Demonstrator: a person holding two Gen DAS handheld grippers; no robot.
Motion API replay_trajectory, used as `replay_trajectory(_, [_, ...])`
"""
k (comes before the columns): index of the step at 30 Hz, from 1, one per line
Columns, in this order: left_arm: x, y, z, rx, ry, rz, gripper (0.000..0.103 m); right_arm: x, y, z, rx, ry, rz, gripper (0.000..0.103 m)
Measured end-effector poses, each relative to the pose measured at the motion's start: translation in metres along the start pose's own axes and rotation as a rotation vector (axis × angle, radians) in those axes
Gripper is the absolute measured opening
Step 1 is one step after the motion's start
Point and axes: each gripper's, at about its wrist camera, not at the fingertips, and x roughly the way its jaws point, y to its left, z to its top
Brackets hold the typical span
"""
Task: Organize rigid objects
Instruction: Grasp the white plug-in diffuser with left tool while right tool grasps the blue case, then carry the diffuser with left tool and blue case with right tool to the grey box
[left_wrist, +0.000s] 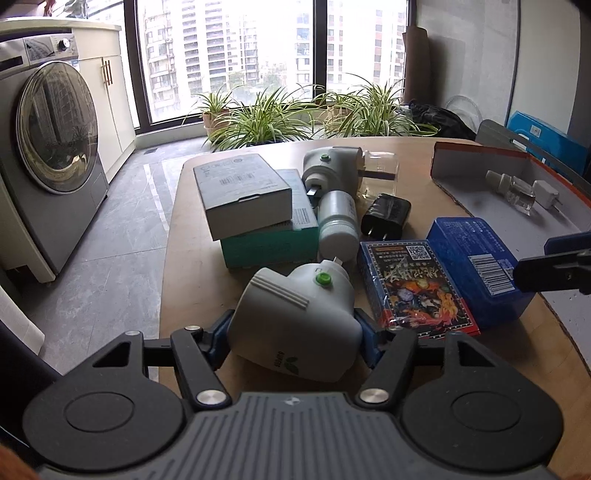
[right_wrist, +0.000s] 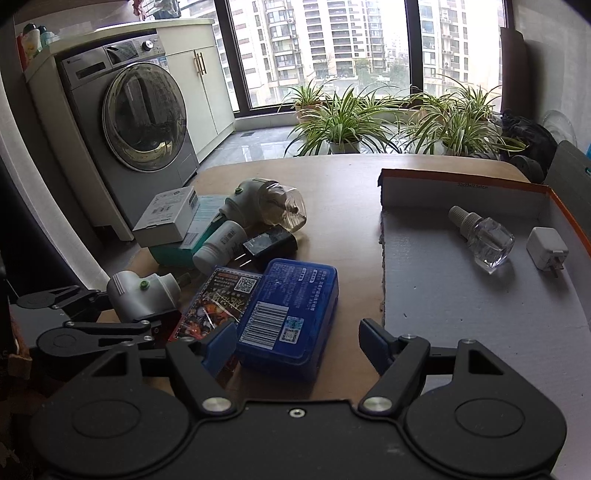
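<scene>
My left gripper (left_wrist: 293, 334) is shut on a white plug-in mosquito repeller (left_wrist: 295, 317) with a green button, held just above the wooden table; it also shows in the right wrist view (right_wrist: 142, 295). My right gripper (right_wrist: 299, 341) is open and empty, hovering over the near end of a blue plastic case (right_wrist: 290, 315). Beside that lies a card deck box (right_wrist: 216, 304). A second repeller with a clear bottle (right_wrist: 269, 205), a white pill bottle (right_wrist: 219, 245), a black charger (right_wrist: 271, 242) and stacked boxes (right_wrist: 170, 214) lie behind.
An open grey cardboard tray (right_wrist: 461, 295) with an orange rim stands at the right, holding a clear refill bottle (right_wrist: 484, 238) and a white charger (right_wrist: 546, 249). A washing machine (right_wrist: 136, 122) and potted plants (right_wrist: 343, 122) are beyond the table.
</scene>
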Motion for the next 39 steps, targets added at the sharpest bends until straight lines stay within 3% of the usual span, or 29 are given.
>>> replay_trajectory(9, [-0.011,0.001,0.0,-0.069,-0.027,0.013,0.067,0.036,0.012,0.012,0.031,0.048,-0.055,0.087])
replay_trajectory(11, [-0.013,0.001,0.0,-0.085,-0.036,0.007,0.067,0.043,0.013,0.012,0.023,0.055,-0.104,0.086])
replay_trajectory(14, [-0.017,0.002,0.0,-0.092,-0.048,0.012,0.067,0.047,0.002,0.011,0.055,0.07,-0.143,0.078])
replay_trajectory(19, [-0.02,0.001,0.003,-0.113,-0.061,0.01,0.067,0.05,0.002,0.008,0.012,0.065,-0.114,0.074])
replay_trajectory(28, [-0.034,-0.009,0.012,-0.166,-0.082,0.026,0.067,0.0,0.004,0.011,-0.031,-0.067,-0.102,0.074])
replay_trajectory(39, [-0.059,-0.052,0.032,-0.226,-0.084,0.038,0.067,-0.062,-0.028,0.007,0.024,-0.136,-0.097,0.074])
